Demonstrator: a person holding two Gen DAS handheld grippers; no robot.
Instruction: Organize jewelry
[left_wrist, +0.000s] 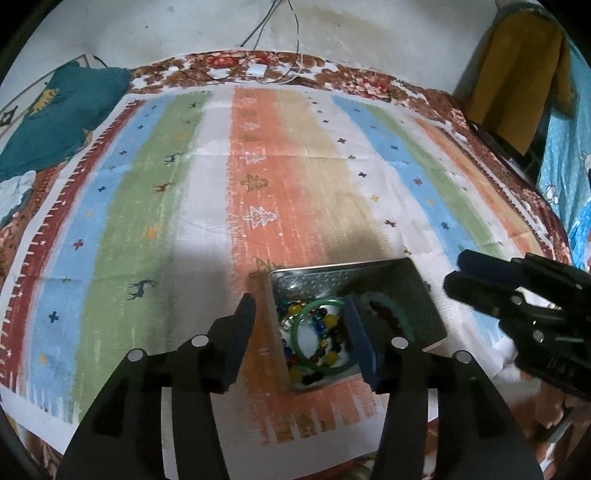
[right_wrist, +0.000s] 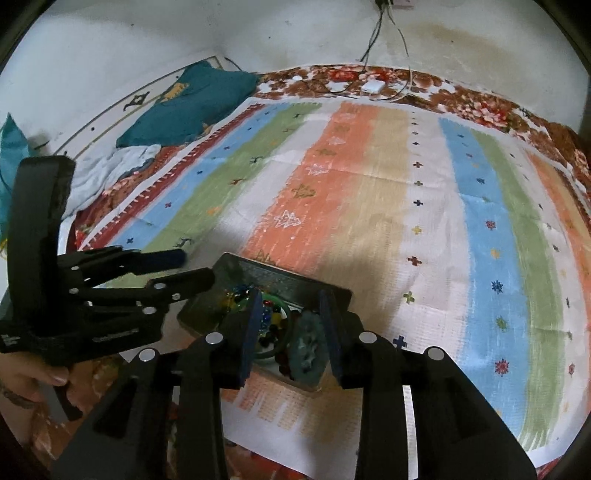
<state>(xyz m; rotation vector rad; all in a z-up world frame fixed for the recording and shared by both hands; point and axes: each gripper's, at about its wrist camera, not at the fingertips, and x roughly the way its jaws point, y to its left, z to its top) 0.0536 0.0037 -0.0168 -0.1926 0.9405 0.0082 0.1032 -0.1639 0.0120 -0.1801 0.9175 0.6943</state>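
Both wrist views are dim and soft, lit from somewhere behind and above the person, so broad dark shadows fall forward across the striped cloth (left_wrist: 288, 192) around the metal tin (left_wrist: 417, 295). The far wall (left_wrist: 184, 33) is brighter, with an uneven yellowish stain. Colours look washed out and grainy (a low-light look throughout). Fisheye distortion bends the cloth's stripes outward and curls the bed edge into an arc; black vignette fills the corners. The tin's inner wall gives a faint speckled glare. In the right wrist view the green beaded piece (right_wrist: 308, 347) nearest the lens is smeared and out of focus.
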